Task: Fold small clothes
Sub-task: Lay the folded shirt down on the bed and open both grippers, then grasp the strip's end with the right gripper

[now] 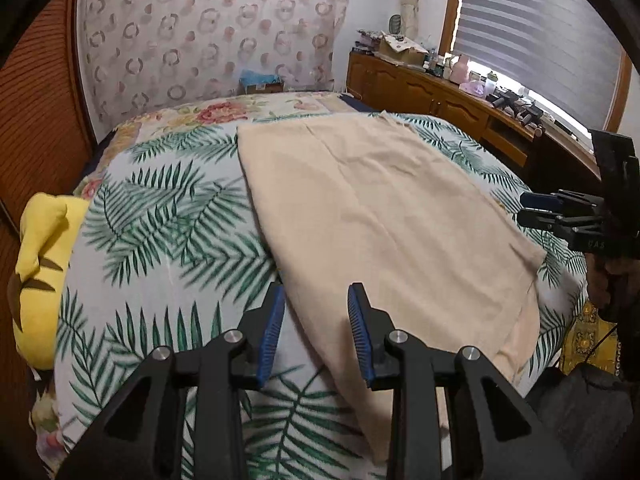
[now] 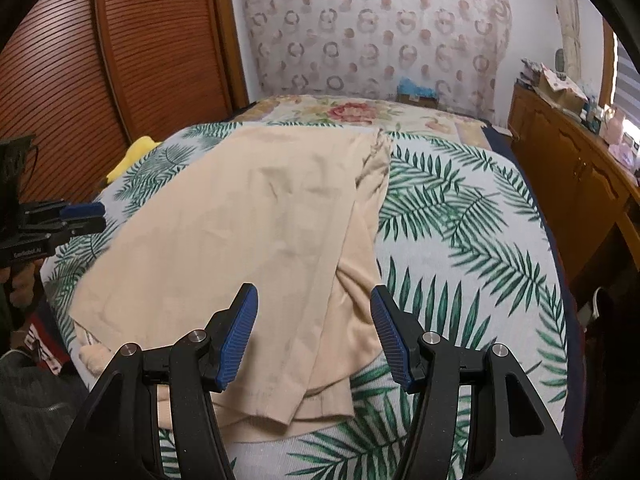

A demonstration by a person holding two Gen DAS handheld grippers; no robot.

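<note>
Cloth (image 1: 380,208) is lying flat across the bed (image 1: 160,208), its long axis running away from me. I'm hovering the left gripper (image 1: 316,332) narrowly parted at its near left corner, the right gripper (image 2: 314,336) wider over the near right hem, both empty.

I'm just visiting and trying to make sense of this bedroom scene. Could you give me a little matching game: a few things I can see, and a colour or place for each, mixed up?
Things:
1. garment
2. plush toy
3. bedspread
4. cabinet

Descriptions:
A. wooden, along the wall under the window
B. yellow, at the bed's edge by the slatted door
C. beige, spread flat on the bed
D. white with green palm leaves

Pairs: 1-C, 2-B, 3-D, 4-A
</note>
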